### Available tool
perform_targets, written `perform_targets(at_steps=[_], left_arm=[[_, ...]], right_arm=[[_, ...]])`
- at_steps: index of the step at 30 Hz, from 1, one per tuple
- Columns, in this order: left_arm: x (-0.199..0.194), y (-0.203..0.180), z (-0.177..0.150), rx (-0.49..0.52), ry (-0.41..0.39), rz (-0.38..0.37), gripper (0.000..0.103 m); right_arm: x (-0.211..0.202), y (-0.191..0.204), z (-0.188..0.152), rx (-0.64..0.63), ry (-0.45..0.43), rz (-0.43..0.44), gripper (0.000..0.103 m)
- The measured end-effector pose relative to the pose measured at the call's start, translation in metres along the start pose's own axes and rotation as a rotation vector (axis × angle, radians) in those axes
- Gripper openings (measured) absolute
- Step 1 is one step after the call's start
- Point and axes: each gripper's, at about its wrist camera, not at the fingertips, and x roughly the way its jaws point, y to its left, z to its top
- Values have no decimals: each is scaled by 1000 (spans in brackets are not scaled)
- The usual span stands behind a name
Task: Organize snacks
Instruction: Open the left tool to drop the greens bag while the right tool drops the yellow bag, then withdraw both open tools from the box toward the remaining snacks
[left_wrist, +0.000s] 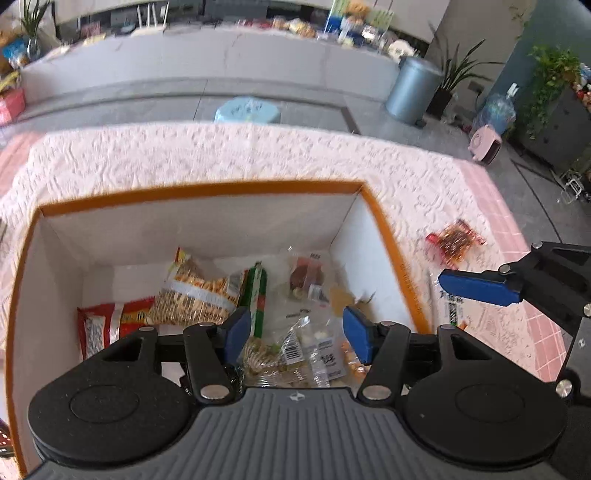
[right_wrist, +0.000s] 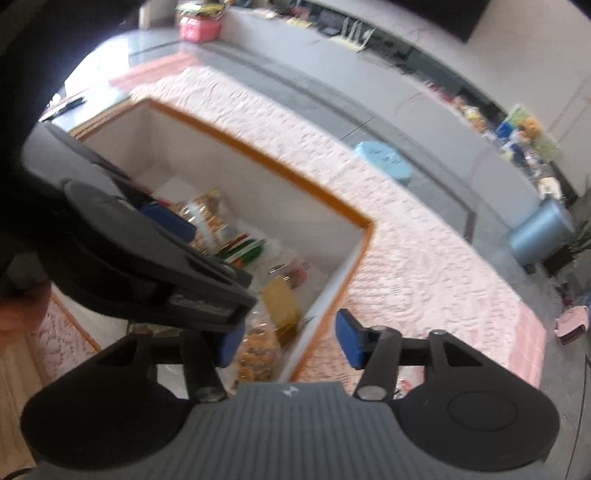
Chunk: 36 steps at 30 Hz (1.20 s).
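Over the orange-rimmed box (left_wrist: 384, 229), the left gripper (left_wrist: 291, 338) hangs with jaws wide apart and nothing between them, above the snack packets (left_wrist: 195, 295) heaped inside. Just right of the box, the right gripper (right_wrist: 288, 341) also gapes empty, while one red packet (left_wrist: 454, 242), blurred, lies outside on the pink cloth (left_wrist: 221, 155).

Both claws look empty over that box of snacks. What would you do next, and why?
Probably send the right gripper toward the red snack packet lying on the pink tablecloth, outside the box. Both it and the left gripper are open and hold nothing, and other snacks already lie inside the box.
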Motion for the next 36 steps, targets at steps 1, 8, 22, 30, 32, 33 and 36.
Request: perform_targets(at_steps=[1, 8, 22, 30, 32, 33, 36], left_arm=[[-3, -3, 1, 8, -12, -2, 68], [-24, -34, -3, 81, -82, -20, 68], [-34, -105, -22, 248, -182, -129, 68], [-9, -141, -38, 326, -122, -138, 67], [-3, -147, -43, 329, -113, -145, 67], [1, -150, -45, 327, -107, -145, 68], [10, -155, -49, 318, -93, -139, 67]], right_arm=[[-5, -3, -3, 20, -17, 1, 54], [-30, -27, -31, 174, -100, -70, 55], [-63, -85, -136, 575, -236, -208, 57], [-48, -104, -196, 810, -203, -214, 64], [-42, -105, -205, 836, -190, -216, 64], [-40, -107, -209, 848, -186, -218, 64], [-35, -109, -218, 869, -181, -238, 65]])
